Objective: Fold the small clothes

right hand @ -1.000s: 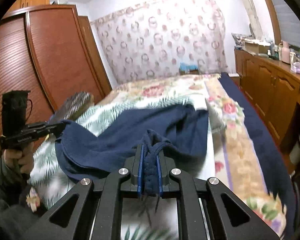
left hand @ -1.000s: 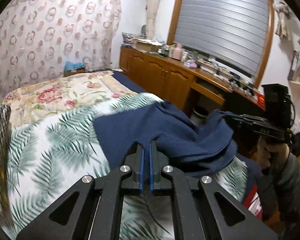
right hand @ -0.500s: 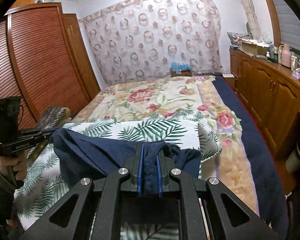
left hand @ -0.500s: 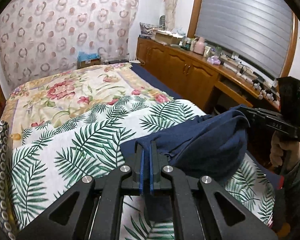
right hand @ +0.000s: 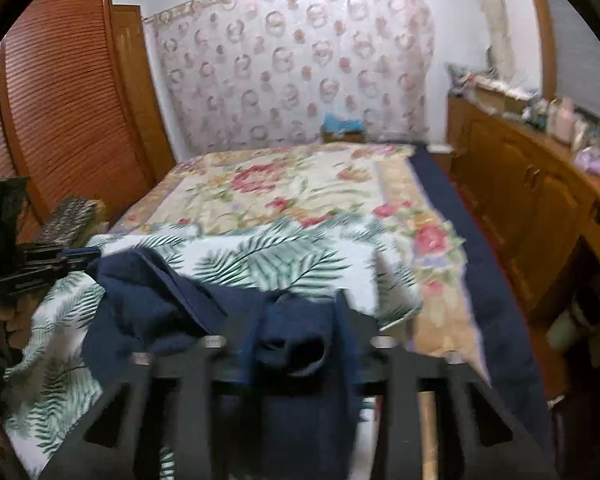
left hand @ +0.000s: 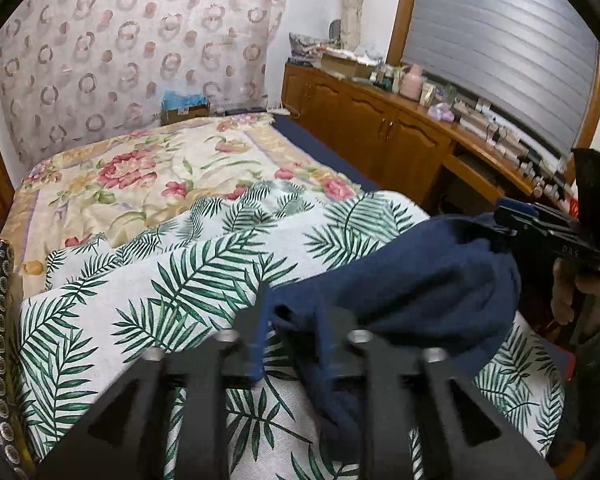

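garment: navy blue garment [left hand: 424, 276], bunched in a heap on the near end of the bed, on the palm-leaf sheet [left hand: 148, 300]; one edge hangs over the near side toward the cameras
left gripper: left gripper [left hand: 290, 334] at the garment's near-left edge, jaws opening; a fold of navy cloth lies between the fingers, pads not pressing it
right gripper: right gripper [right hand: 296, 344] at the garment's near-right edge, jaws opening, wide apart; a bunched fold sits loose in the gap; this view is blurred
hands: a hand [left hand: 568, 292] grips the right tool's handle at the right edge of the left view
bed: floral quilt [left hand: 140, 176] covers the far half, palm-leaf sheet the near half
right of bed: wooden cabinets [left hand: 380, 136] with a cluttered top, grey blind [left hand: 500, 40] above
left of bed: slatted wooden wardrobe [right hand: 60, 92]
far wall: ring-patterned curtain [right hand: 292, 60]
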`<control>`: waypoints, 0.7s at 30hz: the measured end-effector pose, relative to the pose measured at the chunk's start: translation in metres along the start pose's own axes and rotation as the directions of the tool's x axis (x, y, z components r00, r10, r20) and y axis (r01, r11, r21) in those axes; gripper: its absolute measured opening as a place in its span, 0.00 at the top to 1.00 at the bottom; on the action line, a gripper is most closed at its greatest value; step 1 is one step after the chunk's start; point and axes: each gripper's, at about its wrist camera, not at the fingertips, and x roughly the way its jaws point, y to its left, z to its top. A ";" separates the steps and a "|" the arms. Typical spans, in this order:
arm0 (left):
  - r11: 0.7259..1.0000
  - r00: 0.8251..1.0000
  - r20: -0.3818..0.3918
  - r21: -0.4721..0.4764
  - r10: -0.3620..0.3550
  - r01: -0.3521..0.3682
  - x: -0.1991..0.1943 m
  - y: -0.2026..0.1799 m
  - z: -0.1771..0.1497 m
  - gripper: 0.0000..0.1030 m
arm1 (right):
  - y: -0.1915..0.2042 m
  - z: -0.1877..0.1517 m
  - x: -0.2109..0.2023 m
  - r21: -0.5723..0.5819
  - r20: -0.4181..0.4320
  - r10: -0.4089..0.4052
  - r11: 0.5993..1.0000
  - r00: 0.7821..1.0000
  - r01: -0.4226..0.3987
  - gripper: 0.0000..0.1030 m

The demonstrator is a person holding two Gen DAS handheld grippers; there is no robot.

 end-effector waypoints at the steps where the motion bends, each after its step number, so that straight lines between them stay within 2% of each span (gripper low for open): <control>1: 1.000 1.000 0.007 0.000 -0.006 0.006 -0.003 0.002 0.000 0.60 | 0.000 0.001 -0.007 0.002 0.016 -0.014 1.000 1.000 0.014 0.38; 4: 1.000 1.000 0.011 0.013 -0.009 0.008 -0.009 0.003 -0.003 0.58 | 0.001 0.001 -0.024 0.003 0.040 -0.024 1.000 0.999 0.024 0.38; 7: 0.999 0.999 -0.003 0.019 -0.040 0.040 -0.006 0.003 -0.007 0.24 | 0.007 -0.003 -0.029 -0.014 0.015 -0.010 1.000 1.000 0.010 0.38; 15: 1.000 0.998 -0.064 0.004 -0.020 0.021 0.026 0.005 -0.010 0.24 | 0.005 -0.005 -0.006 0.001 -0.090 -0.004 1.000 0.996 0.005 0.37; 21: 1.000 0.997 -0.083 0.020 0.001 0.000 0.046 0.004 -0.001 0.23 | -0.004 0.005 0.015 0.012 -0.152 -0.051 0.998 0.987 0.054 0.20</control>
